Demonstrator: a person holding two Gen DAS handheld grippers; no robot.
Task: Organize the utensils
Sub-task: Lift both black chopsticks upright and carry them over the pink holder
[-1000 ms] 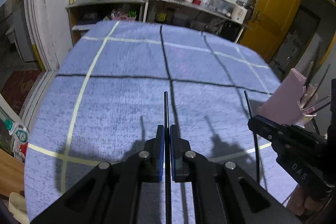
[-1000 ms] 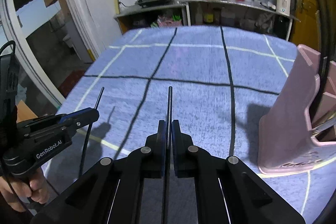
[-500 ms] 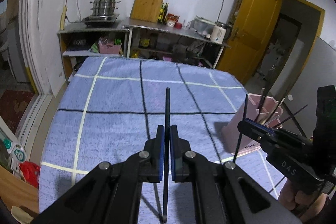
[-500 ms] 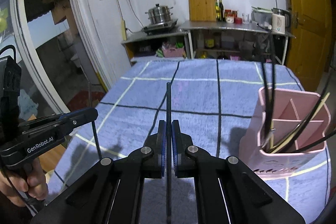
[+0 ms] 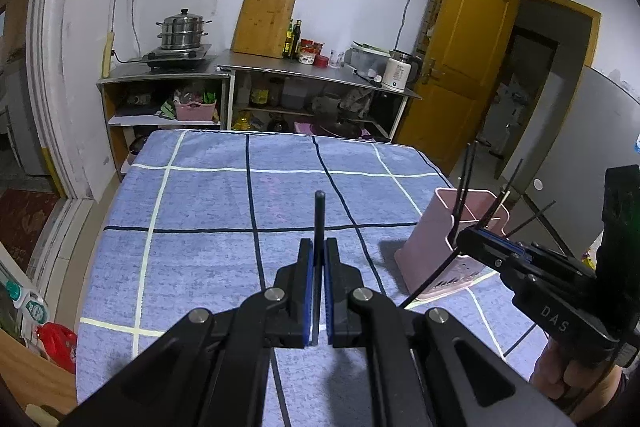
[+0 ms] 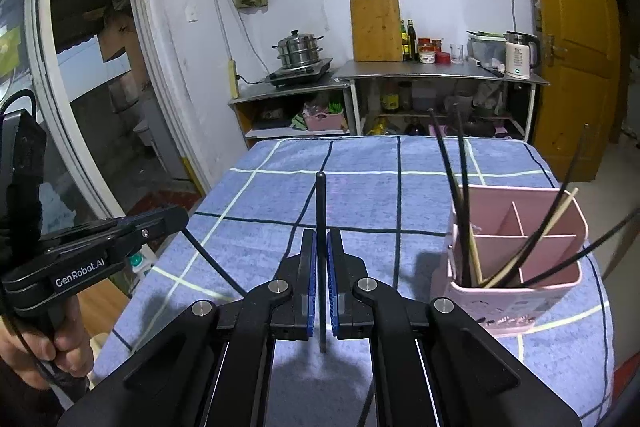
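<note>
My left gripper (image 5: 319, 247) is shut on a black chopstick (image 5: 319, 219) and holds it above the blue checked cloth (image 5: 200, 203). My right gripper (image 6: 321, 239) is shut on another black chopstick (image 6: 320, 203), also held in the air. A pink divided holder (image 6: 516, 259) stands on the cloth at the right with several chopsticks leaning in it. It also shows in the left wrist view (image 5: 448, 247), just behind the right gripper (image 5: 464, 239). The left gripper (image 6: 180, 217) shows at the left of the right wrist view.
Metal shelves (image 5: 256, 83) with a steamer pot (image 5: 183, 31), a cutting board (image 5: 264, 23), bottles and a kettle stand beyond the table's far edge. A yellow door (image 5: 464, 59) is at the right. A doorway lies at the left.
Both grippers have risen and tilted up with their chopsticks. The table now looks farther away, and the pink holder and the room have come fully into view.
</note>
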